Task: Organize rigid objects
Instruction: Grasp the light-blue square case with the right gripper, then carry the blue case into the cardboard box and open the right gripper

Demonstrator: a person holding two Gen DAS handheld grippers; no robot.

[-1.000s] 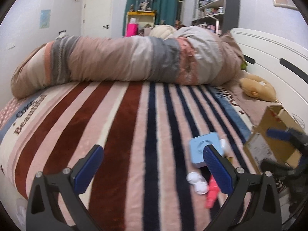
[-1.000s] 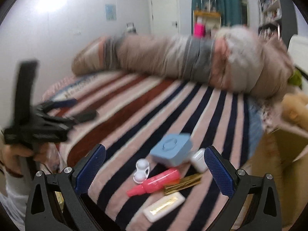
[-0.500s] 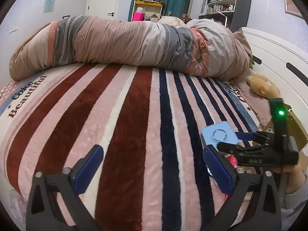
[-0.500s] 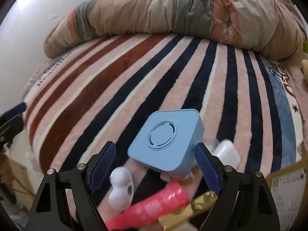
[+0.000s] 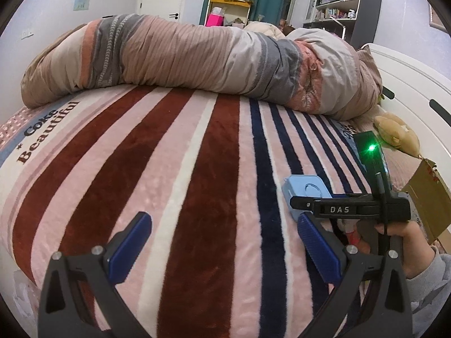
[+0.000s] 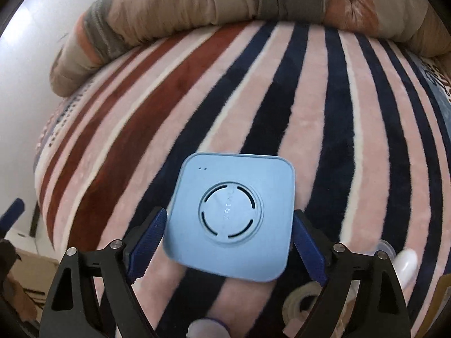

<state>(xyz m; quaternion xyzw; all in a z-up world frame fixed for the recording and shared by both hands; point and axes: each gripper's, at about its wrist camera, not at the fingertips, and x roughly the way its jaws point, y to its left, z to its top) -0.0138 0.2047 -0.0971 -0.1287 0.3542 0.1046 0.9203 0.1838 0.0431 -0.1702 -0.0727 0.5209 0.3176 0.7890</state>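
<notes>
A light blue square box (image 6: 231,217) with a round vented disc on top lies on the striped blanket. My right gripper (image 6: 228,245) is shut on the blue box, one pad touching each side. The box also shows in the left wrist view (image 5: 305,190), with my right gripper (image 5: 310,204) over it. My left gripper (image 5: 222,245) is open and empty above the blanket's red stripes, left of the box. Small white items (image 6: 406,263) and a clear tape roll (image 6: 303,304) lie near the box, partly hidden by the fingers.
A rolled quilt (image 5: 197,59) lies across the far side of the bed. A cardboard box (image 5: 425,194) stands at the right edge, by a yellow plush toy (image 5: 397,135) and the white headboard (image 5: 414,84). Another cardboard box (image 6: 22,270) sits on the floor left.
My right gripper has moved down to the blue box and closed its pads on its sides. My left gripper has moved slightly closer to the blanket and stays open.
</notes>
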